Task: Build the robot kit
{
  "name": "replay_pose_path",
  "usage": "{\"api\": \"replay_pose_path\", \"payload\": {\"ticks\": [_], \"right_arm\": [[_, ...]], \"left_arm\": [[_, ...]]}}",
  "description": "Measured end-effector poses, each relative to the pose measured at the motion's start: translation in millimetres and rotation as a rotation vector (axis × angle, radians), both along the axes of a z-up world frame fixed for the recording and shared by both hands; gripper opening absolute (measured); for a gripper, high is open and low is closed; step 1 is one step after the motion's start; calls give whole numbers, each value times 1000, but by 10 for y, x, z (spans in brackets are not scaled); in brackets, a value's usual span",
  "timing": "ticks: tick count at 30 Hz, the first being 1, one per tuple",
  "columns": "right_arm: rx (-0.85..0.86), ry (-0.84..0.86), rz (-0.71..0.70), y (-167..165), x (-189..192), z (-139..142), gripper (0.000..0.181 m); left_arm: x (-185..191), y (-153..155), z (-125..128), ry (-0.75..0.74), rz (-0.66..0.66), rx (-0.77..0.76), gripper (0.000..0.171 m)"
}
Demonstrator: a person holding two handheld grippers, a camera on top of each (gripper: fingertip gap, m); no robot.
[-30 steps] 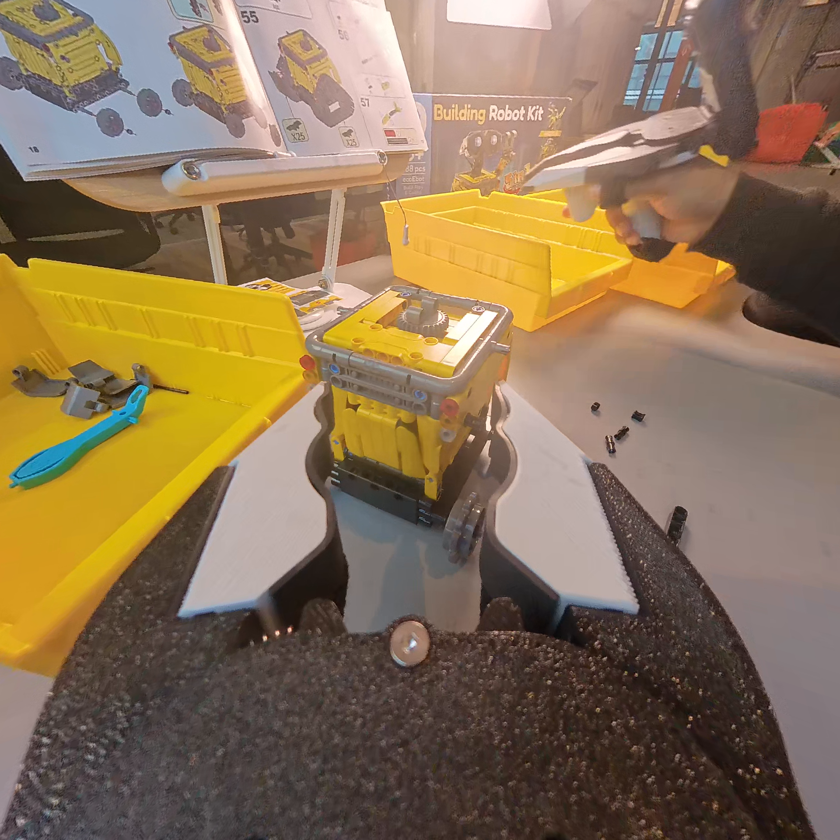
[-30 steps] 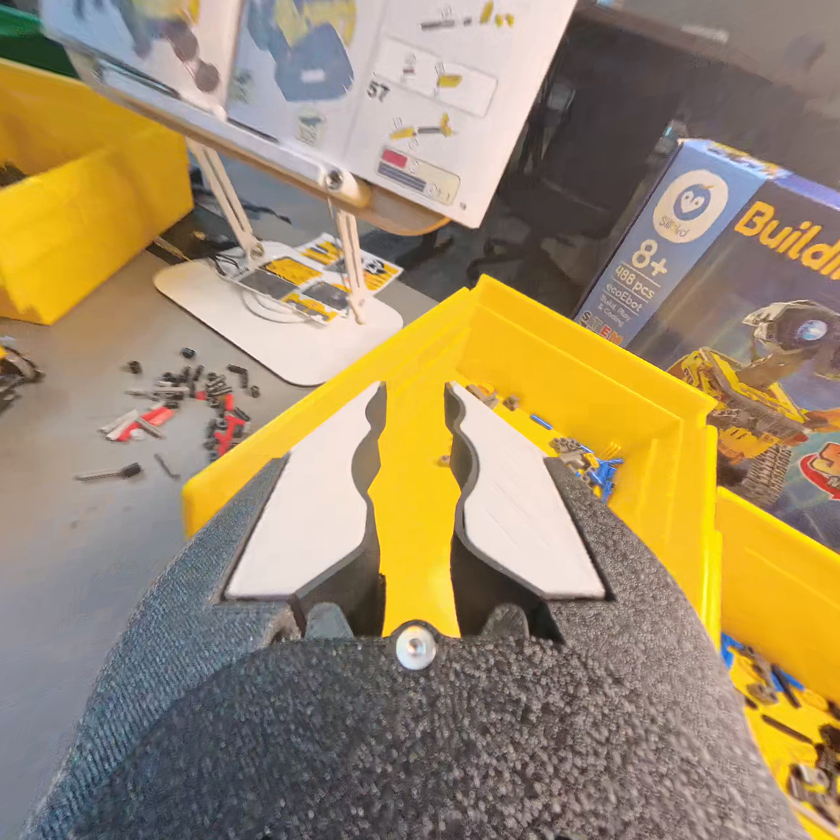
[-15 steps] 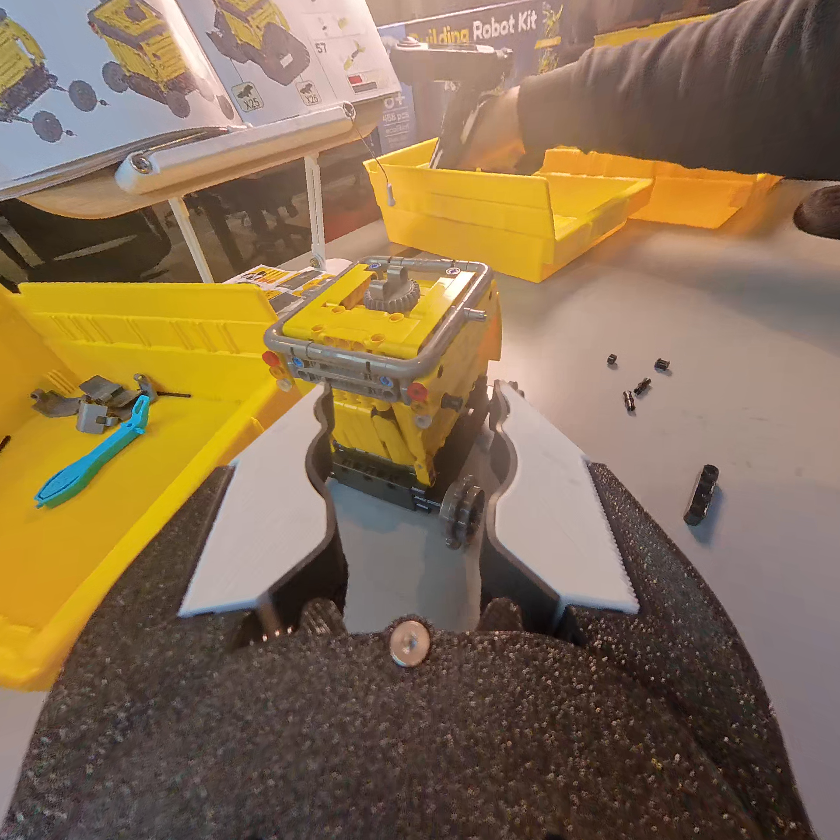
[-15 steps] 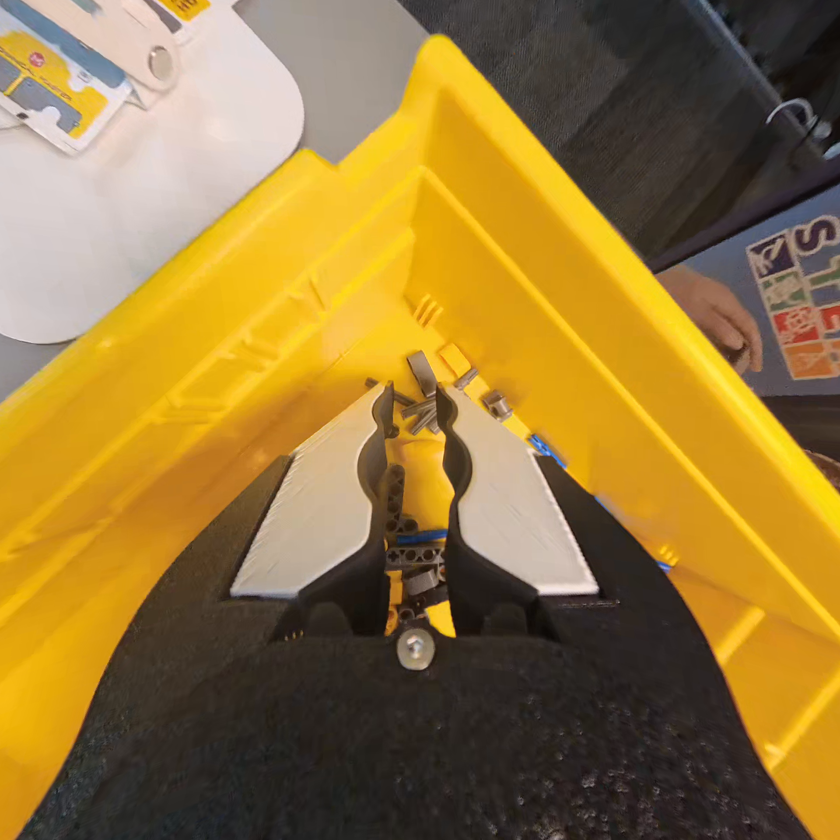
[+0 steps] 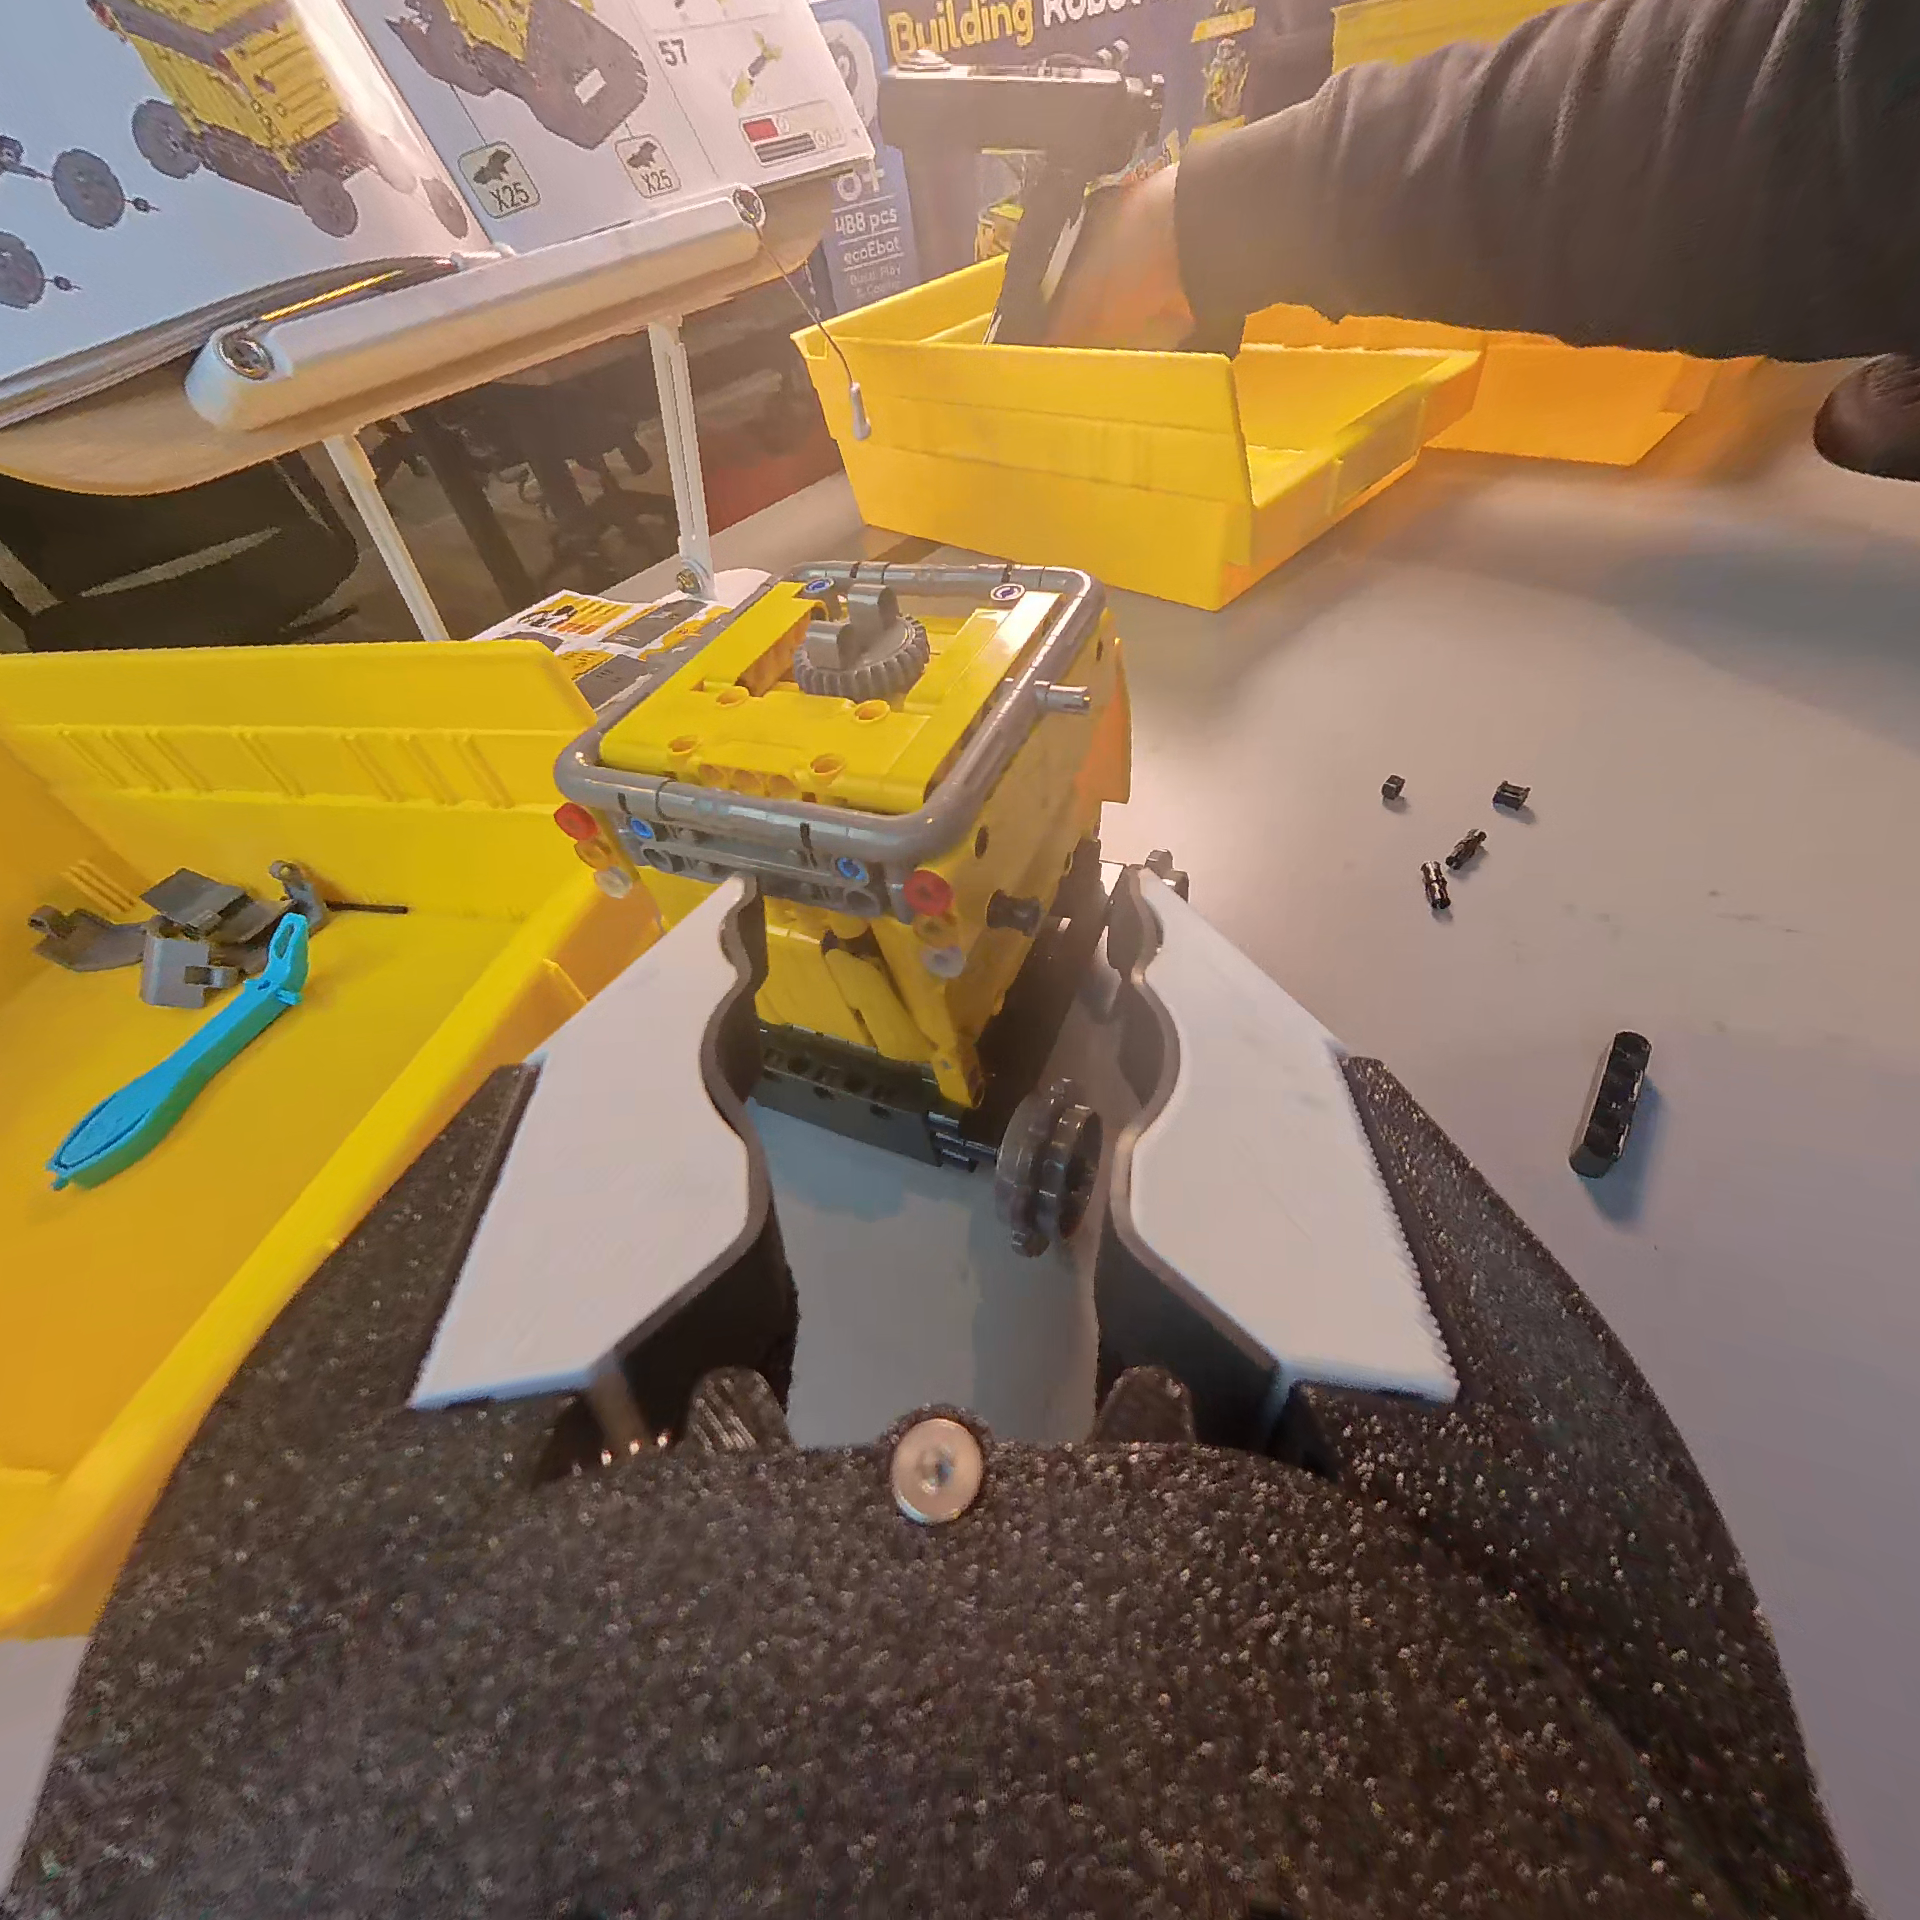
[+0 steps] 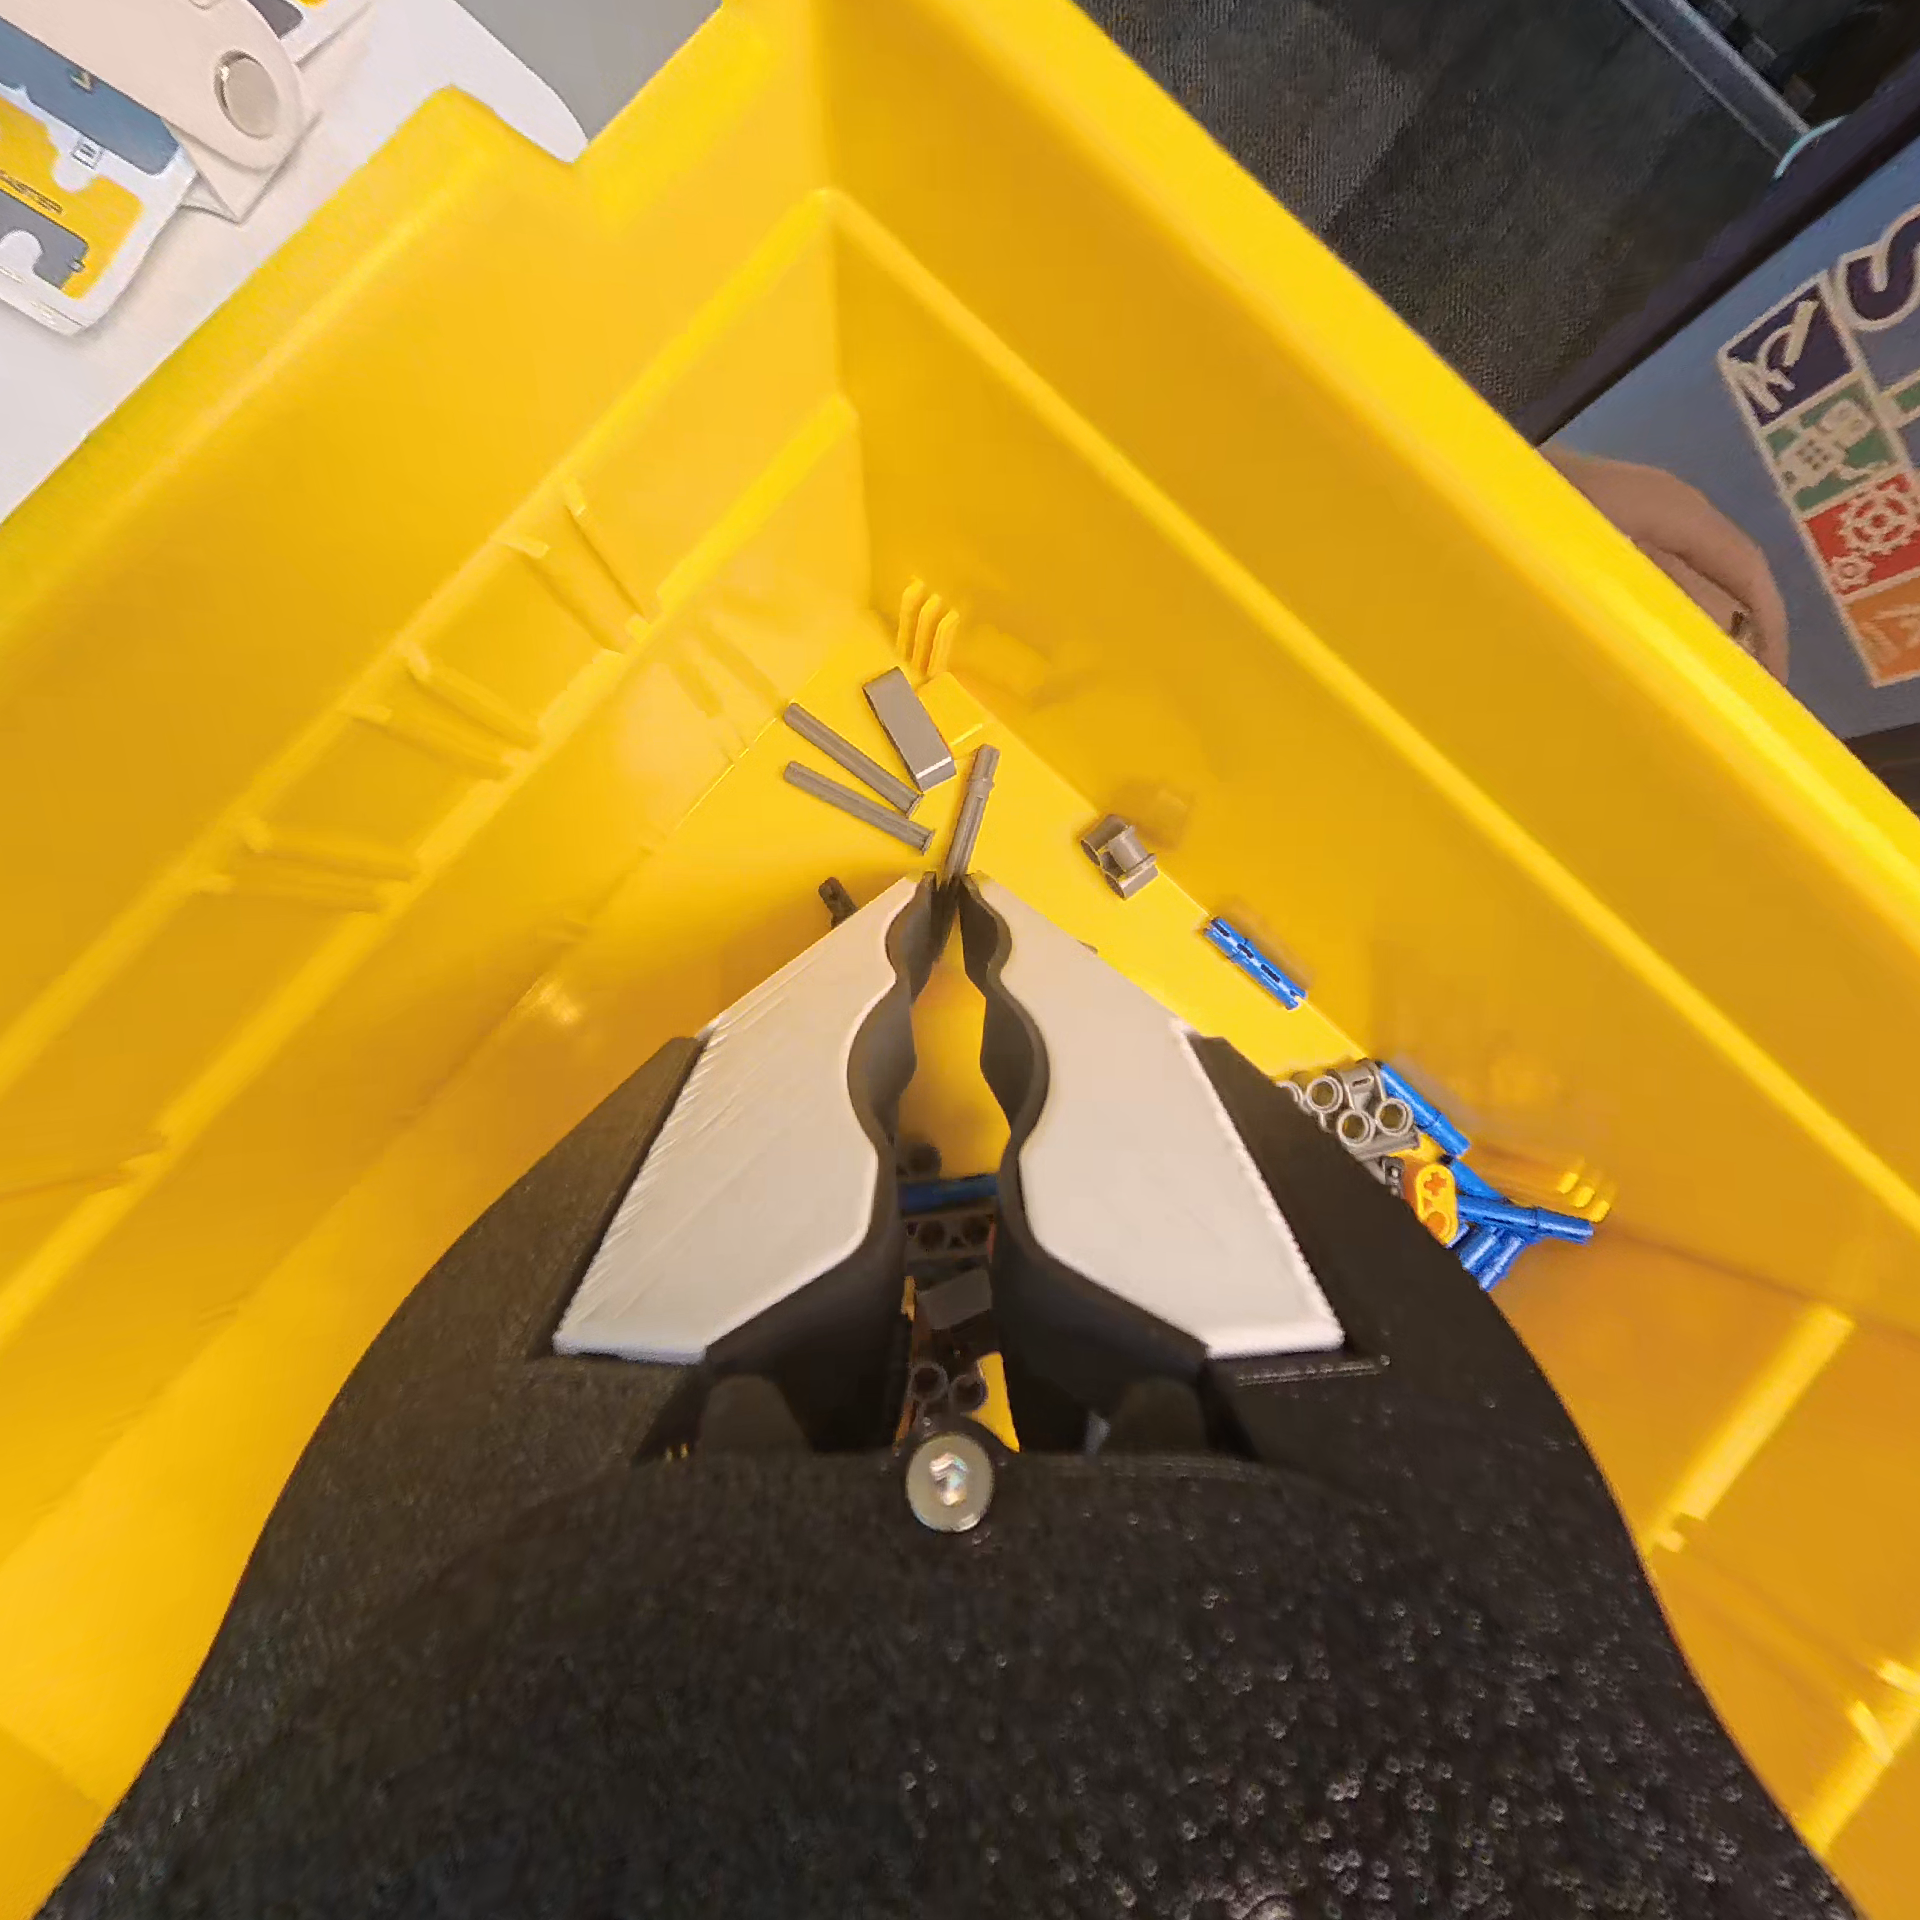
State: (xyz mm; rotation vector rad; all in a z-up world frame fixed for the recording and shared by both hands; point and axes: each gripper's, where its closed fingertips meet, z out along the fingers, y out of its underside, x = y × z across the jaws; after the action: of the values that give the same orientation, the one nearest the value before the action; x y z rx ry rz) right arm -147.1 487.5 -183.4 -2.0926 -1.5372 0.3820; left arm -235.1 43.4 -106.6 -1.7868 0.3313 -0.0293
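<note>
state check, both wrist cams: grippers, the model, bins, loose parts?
left gripper: open, fingers either side of the model's base
yellow brick model: upright on the table
right gripper: shut on the grey axle pin, inside a bin
grey axle pin: pinched by one end
parts bin: open, loose parts on its floor
blue tool: flat in the left bin
black beam: loose on the table

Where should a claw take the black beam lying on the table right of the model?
Across its narrow width, near mid-length, from above. The beam lies flat on the table, clear of the yellow model and the small black pins, so both long sides look free for fingers.
</note>
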Motion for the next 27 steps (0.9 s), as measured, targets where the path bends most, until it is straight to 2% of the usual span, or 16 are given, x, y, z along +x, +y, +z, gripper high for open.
{"api": "replay_pose_path", "payload": {"ticks": [5,10,14,20,23,27], "right_arm": [[-5,76,32,-63,7,208,3],[31,156,97,-249,45,592,3],[66,146,113,-383,187,782,3],[211,-90,7,-184,522,621,4],[217,-71,27,-166,397,564,11],[169,8,128,-209,78,460,14]], "left_arm": [[-4,2,3,-5,0,1,65],[1,-9,24,-3,-2,14,65],[18,-17,31,7,-9,20,65],[25,-18,26,21,-7,21,66],[26,-22,31,24,-7,25,65],[21,-20,28,26,-3,25,64]]}}
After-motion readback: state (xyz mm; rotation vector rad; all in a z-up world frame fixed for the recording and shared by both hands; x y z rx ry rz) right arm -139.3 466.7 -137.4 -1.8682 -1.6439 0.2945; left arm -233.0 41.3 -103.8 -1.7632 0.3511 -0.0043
